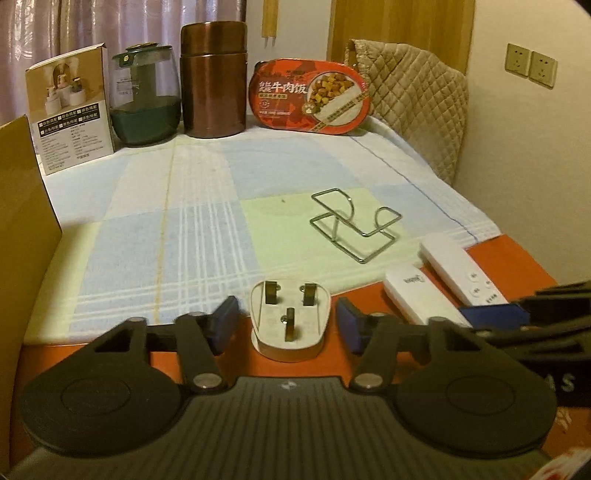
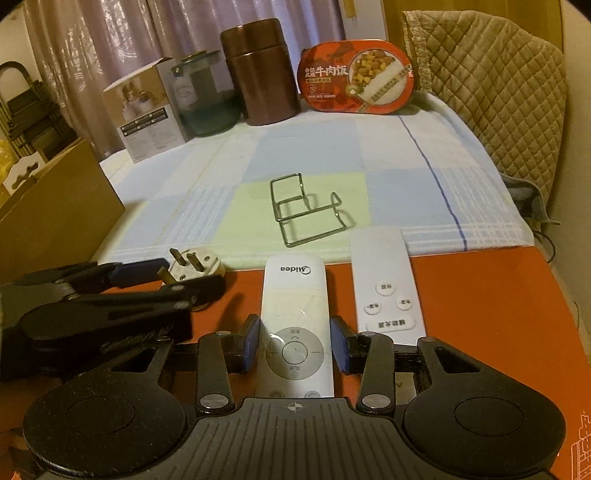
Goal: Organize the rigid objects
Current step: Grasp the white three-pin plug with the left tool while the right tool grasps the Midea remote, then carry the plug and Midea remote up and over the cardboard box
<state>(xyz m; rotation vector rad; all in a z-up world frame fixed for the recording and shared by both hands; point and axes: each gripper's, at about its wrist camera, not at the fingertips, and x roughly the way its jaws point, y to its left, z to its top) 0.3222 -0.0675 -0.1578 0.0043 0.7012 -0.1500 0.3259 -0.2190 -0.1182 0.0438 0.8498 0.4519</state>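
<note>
Covering the desk (image 2: 498, 295) beyond its orange near edge, checked cloth (image 1: 184, 221), curtains (image 1: 110, 29) behind, left tool (image 1: 288, 317) open around plug (image 1: 286, 325), right tool (image 2: 295, 349) gripping Midea remote (image 2: 293, 306).

Two white remote controls lie at about five o'clock of the table — the Midea remote (image 2: 293, 325) and a smaller three-button remote (image 2: 384, 280) just to its right. One white three-pin plug (image 1: 286, 319) sits at six o'clock in the left wrist view. One bent wire stand (image 2: 308, 212) is near the centre. Along twelve o'clock stands a row — one printed carton (image 1: 72, 109), one clear jar with a green base (image 1: 146, 96), one brown metal canister (image 1: 213, 79), one red meal box (image 1: 310, 98). One brown cardboard box (image 2: 62, 206) sits at nine o'clock. Two wall sockets (image 1: 532, 64) at two o'clock.
</note>
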